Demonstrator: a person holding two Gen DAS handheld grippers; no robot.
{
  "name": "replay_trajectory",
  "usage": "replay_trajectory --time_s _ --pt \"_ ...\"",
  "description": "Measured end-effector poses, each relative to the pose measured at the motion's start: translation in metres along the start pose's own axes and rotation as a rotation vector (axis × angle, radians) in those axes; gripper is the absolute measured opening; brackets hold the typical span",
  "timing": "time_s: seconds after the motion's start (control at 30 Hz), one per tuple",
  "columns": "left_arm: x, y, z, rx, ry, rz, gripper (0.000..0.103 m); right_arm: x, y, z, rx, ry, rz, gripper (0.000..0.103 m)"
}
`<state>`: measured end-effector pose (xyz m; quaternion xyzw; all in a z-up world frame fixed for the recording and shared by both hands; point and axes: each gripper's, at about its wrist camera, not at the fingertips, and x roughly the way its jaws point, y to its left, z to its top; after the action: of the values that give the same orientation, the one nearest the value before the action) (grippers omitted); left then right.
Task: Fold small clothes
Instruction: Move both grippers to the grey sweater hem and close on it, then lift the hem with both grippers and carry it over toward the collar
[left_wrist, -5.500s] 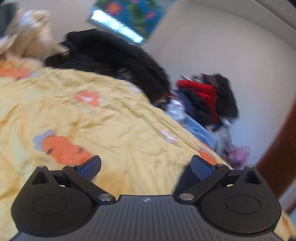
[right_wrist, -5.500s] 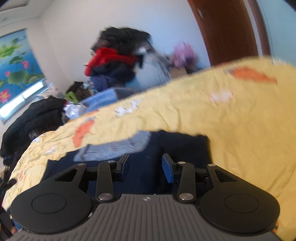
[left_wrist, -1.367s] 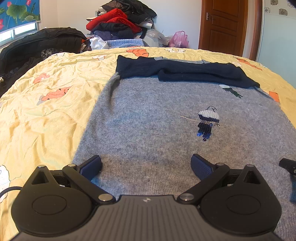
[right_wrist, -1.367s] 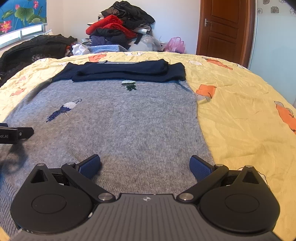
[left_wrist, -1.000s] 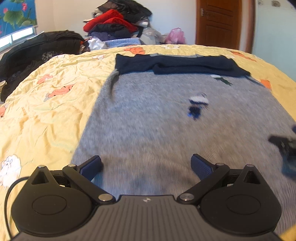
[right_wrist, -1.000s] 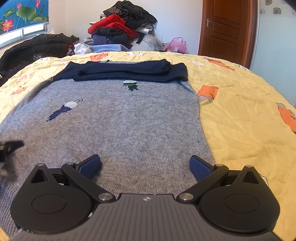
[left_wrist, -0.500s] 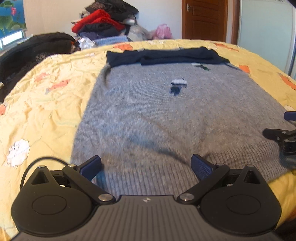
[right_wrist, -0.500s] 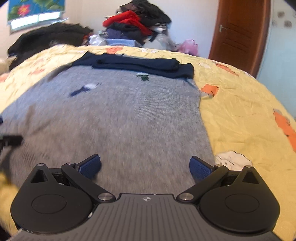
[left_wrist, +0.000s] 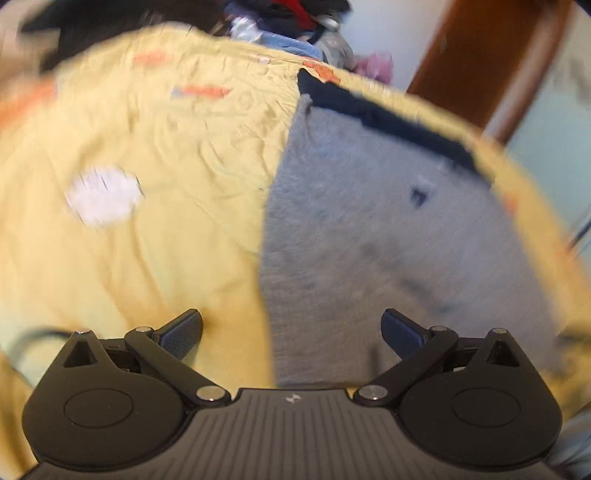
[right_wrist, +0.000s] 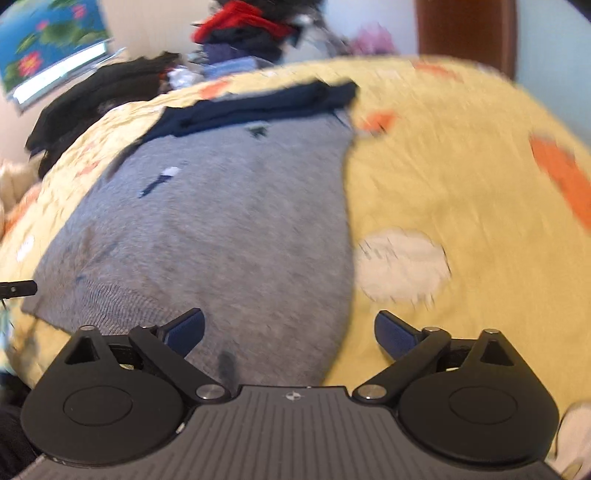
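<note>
Lying flat on a yellow bedsheet (left_wrist: 155, 236), the grey sweater (right_wrist: 229, 229) faces 2 empty, spread-apart grippers.

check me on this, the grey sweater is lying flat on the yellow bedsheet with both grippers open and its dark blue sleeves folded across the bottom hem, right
Not quite. The dark blue sleeves are folded across the top of the grey sweater, at the far end, not the bottom hem; the right wrist view shows it. The rest holds: the sweater lies flat on the yellow bedsheet, and the left gripper and the right gripper are open.

One grey sweater (right_wrist: 229, 221), one yellow bedsheet (right_wrist: 461, 184) (patterned), two hand-held grippers (left_wrist: 291, 334) (right_wrist: 290, 332)
</note>
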<state>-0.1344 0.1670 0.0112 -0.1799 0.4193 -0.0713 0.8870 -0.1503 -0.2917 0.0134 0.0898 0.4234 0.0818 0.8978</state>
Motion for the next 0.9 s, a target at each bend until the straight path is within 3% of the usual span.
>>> replay_trajectory --time_s 0.17,0.27,0.33,0.43,0.57,0.67,0.8,0.9 --pt "0.006 0.030 0.009 -0.272 0.055 -0.263 0.103 -0.006 -0.029 -0.002 0.163 0.048 0.135 0.097" --pt "0.019 0.036 0.009 -0.379 0.120 -0.395 0.101 -0.004 -0.054 -0.001 0.349 0.131 0.320 0.093" --pt "0.021 0.033 0.009 -0.377 0.134 -0.408 0.095 0.001 -0.066 -0.003 0.457 0.182 0.408 0.091" --pt "0.029 0.029 0.008 -0.361 0.193 -0.405 0.058 0.006 -0.071 -0.005 0.530 0.201 0.460 0.082" --pt "0.030 0.027 0.009 -0.332 0.210 -0.402 0.057 0.014 -0.066 -0.006 0.530 0.243 0.503 0.066" --pt "0.030 0.029 0.010 -0.333 0.217 -0.398 0.055 0.018 -0.062 -0.004 0.516 0.258 0.487 0.051" --pt "0.027 0.031 0.013 -0.327 0.208 -0.385 0.053 0.009 -0.069 0.002 0.497 0.234 0.443 0.053" --pt "0.028 0.036 0.015 -0.348 0.190 -0.385 0.054 0.001 -0.091 0.007 0.531 0.150 0.382 0.064"
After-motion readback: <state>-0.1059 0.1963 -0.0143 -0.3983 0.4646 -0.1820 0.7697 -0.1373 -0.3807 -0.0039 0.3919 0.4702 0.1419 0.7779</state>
